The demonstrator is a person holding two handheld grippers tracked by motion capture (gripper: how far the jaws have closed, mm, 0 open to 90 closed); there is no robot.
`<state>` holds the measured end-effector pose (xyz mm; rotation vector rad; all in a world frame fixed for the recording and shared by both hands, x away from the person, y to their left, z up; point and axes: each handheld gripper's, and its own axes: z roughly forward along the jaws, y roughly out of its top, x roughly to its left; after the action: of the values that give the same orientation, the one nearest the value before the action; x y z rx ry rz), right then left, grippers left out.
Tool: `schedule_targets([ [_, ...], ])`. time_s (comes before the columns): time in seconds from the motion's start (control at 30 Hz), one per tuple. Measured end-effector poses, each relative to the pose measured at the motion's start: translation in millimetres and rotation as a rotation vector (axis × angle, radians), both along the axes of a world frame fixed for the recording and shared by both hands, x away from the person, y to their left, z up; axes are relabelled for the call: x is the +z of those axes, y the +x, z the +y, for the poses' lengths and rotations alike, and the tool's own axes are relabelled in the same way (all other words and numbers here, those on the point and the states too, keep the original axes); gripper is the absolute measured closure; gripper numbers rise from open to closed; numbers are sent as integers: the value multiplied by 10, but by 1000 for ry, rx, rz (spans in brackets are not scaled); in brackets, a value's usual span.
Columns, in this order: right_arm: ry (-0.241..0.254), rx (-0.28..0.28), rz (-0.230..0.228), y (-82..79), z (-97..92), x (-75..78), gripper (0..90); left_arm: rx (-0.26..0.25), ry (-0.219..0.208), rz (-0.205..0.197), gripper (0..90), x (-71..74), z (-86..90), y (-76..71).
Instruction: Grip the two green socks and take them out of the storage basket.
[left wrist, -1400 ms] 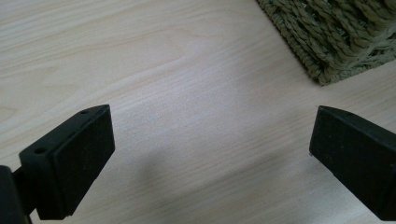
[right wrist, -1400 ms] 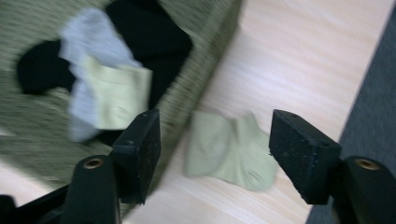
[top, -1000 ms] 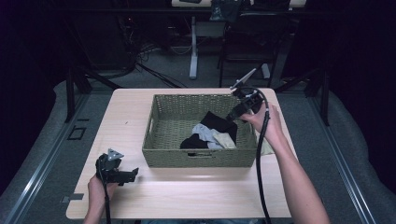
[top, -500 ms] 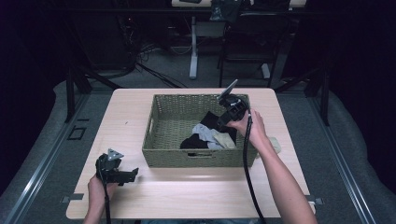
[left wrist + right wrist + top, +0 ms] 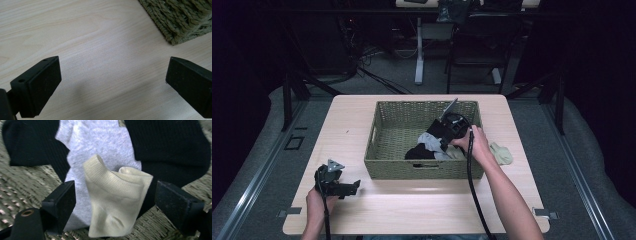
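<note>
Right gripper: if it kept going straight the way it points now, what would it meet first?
Most likely the cream sock, which lies between the open jaws of the right gripper in its own view, on top of a grey sock in the wicker basket. How far off it is remains unclear.

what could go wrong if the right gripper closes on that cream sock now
1. The right gripper has its jaws open on either side of the cream sock, which lies on the grey sock; closing low may pinch both.
2. The black socks sit close by and could snag too.
3. The left gripper is open over bare table, off the basket, so a snagged lift might drag it.
</note>
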<state>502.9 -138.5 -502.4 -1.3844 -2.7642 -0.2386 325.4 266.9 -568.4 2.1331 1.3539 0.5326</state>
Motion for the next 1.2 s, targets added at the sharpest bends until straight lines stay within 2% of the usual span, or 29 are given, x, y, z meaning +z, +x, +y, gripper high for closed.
schedule_targets([
  [0.03,24,-40,-13,-3,14,-80,212,0,1,-1,2,0,0,0],
  [0.07,24,-40,-13,-3,14,-80,212,0,1,0,2,0,0,0],
  [0.13,13,-40,13,17,22,-132,284,2,-2,0,2,0,1,-1],
  [0.23,11,-45,22,21,28,-158,452,0,2,-1,2,0,0,0],
  [0.27,11,-46,21,20,26,-152,560,0,2,-1,2,0,0,0],
  [0.3,11,-46,21,20,26,-152,560,-1,2,0,2,2,-1,-1],
  [0.33,14,-51,13,11,10,-120,685,-1,1,0,2,2,-1,-2],
  [0.37,14,-51,13,11,10,-120,685,2,-1,0,2,0,-1,-2],
  [0.4,17,-54,8,1,-9,-79,731,1,-1,-1,2,1,3,-2],
  [0.47,17,-53,3,-5,-23,-47,738,1,-2,-1,2,1,3,-2],
  [0.5,0,-35,2,-6,-45,14,746,2,-1,-1,2,1,1,-2],
  [0.53,18,-40,-22,-29,-73,97,746,-1,1,-1,2,2,0,0],
  [0.63,36,-47,-42,-54,-93,185,746,2,-1,-2,2,1,-3,0],
  [0.67,42,-38,-62,-75,-121,320,745,2,-1,-3,2,2,-4,0],
  [0.7,42,-38,-62,-75,-121,320,745,2,-1,-3,2,2,-4,0],
  [0.73,57,-36,-83,-99,-138,439,745,1,1,-4,2,3,-4,0],
  [0.8,62,-35,-105,-120,-149,543,746,1,0,-4,2,2,-5,0],
  [0.83,62,-35,-105,-120,-149,543,746,1,0,-4,2,3,-5,0],
  [0.87,73,-36,-128,-143,-154,669,747,1,0,-4,2,3,-5,0],
  [0.93,73,-36,-137,-149,-155,711,748,1,0,-3,2,2,-5,1],
  [1.07,86,-19,-165,-186,-154,992,750,-1,1,-5,2,3,-3,0],
  [1.13,88,-15,-170,-190,-154,1026,750,1,-1,-4,2,3,-4,-1],
  [1.2,101,-16,-190,-203,-144,1132,750,-1,1,-5,2,4,-4,0],
])
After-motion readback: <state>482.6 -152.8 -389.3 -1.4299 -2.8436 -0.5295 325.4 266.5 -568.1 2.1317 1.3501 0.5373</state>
